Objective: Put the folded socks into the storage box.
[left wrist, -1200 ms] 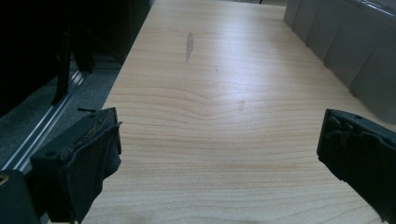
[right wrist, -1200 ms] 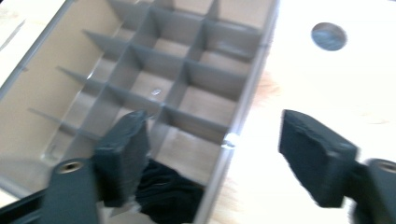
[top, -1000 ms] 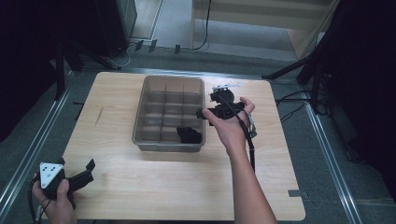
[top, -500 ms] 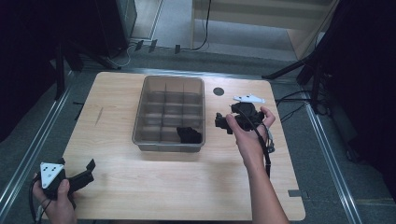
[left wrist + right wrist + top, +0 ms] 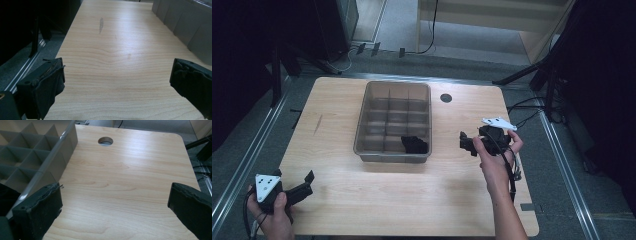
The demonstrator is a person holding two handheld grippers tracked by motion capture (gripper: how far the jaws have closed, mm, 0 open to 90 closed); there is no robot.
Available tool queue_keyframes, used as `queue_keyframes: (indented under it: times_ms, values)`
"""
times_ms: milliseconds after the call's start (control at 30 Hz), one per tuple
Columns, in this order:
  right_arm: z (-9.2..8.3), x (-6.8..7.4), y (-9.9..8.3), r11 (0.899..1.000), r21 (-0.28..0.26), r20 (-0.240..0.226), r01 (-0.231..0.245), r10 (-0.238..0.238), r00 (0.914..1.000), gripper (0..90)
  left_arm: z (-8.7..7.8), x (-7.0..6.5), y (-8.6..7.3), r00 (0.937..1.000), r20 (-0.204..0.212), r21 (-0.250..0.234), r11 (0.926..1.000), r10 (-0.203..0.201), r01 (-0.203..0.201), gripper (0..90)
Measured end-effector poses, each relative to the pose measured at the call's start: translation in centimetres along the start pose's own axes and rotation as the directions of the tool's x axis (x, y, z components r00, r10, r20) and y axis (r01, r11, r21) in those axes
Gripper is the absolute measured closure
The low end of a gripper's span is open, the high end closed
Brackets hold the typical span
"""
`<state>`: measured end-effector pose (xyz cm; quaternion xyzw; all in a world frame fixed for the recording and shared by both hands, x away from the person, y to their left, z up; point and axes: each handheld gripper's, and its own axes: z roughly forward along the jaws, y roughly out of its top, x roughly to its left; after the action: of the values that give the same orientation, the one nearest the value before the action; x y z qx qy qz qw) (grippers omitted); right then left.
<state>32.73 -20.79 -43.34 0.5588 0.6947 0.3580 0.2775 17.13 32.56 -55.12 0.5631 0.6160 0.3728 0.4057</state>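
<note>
One black object [image 5: 414,144] lies in the tray [image 5: 392,155], lower-right compartment, mid-frame. The right gripper [image 5: 466,142], over that tray a second ago, has pulled back right with jaws spread, empty. Drop-off looks done. The left gripper [image 5: 307,181], lower left, gapes idle.

We see the divided bin [image 5: 393,120] at mid-counter [image 5: 362,200], with a dark object [image 5: 414,144] in its near right compartment. Our right gripper [image 5: 467,142] hovers just right of the bin; our left gripper [image 5: 304,185] sits at the near left corner, well apart.
</note>
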Motion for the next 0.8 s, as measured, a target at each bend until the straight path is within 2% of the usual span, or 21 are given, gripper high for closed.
queue_keyframes:
  times_ms: [200, 433, 600, 800]
  values:
    - [-0.5, -1.6, -1.4, 1.000, -0.013, 0.019, 0.001, -0.001, 0.9998, 0.0, 0.0, -0.1, 0.0, 1.0000, -0.004, -0.001, 1.0000, 0.001, -0.001, 0.0]
    - [-1.0, -3.7, -3.7, 0.999, -0.021, 0.025, -0.028, 0.028, 0.9993, 0.0, 0.0, -0.3, 0.0, 0.9998, -0.007, -0.002, 0.9998, 0.021, -0.021, 0.0]
    - [-1.4, -5.3, -5.6, 0.999, -0.034, 0.048, -0.023, 0.024, 0.9986, 0.0, 0.0, -0.3, 0.0, 0.9997, -0.007, -0.003, 0.9998, 0.022, -0.022, 0.0]
    - [-1.8, -7.4, -8.5, 0.998, -0.040, 0.068, -0.038, 0.041, 0.9969, 0.0, 0.0, -0.3, 0.0, 0.9996, -0.011, -0.003, 0.9996, 0.027, -0.027, 0.0]
